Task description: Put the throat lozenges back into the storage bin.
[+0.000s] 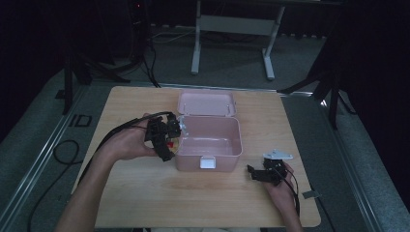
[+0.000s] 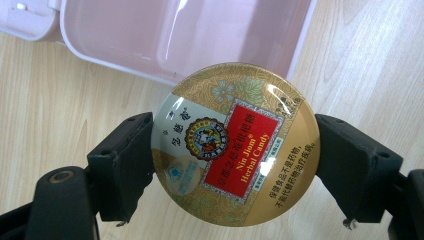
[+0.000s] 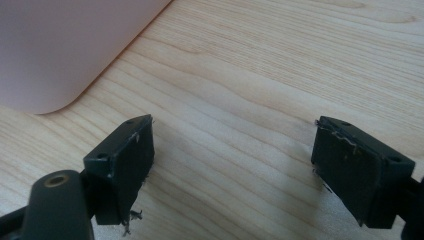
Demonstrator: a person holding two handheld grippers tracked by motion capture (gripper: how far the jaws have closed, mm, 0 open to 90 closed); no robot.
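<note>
A round gold candy tin (image 2: 235, 145) with a red label sits clamped between the two black jaws of my left gripper (image 2: 235, 165), lid facing the camera. From above, that left gripper (image 1: 167, 137) hangs at the left wall of the open pink box (image 1: 227, 154), a red speck of the tin (image 1: 170, 143) showing between its fingers. The box's hinged lid (image 1: 207, 103) lies flat behind it. My right gripper (image 1: 256, 174) rests on the table to the right of the box's front; its jaws (image 3: 232, 165) stand wide with bare wood between them.
The pink box's inside (image 2: 175, 30) holds nothing that I can see, and its white latch (image 1: 208, 163) faces the person. The wooden table (image 1: 145, 203) ends in dark floor on all sides; a desk frame (image 1: 232, 29) stands behind it.
</note>
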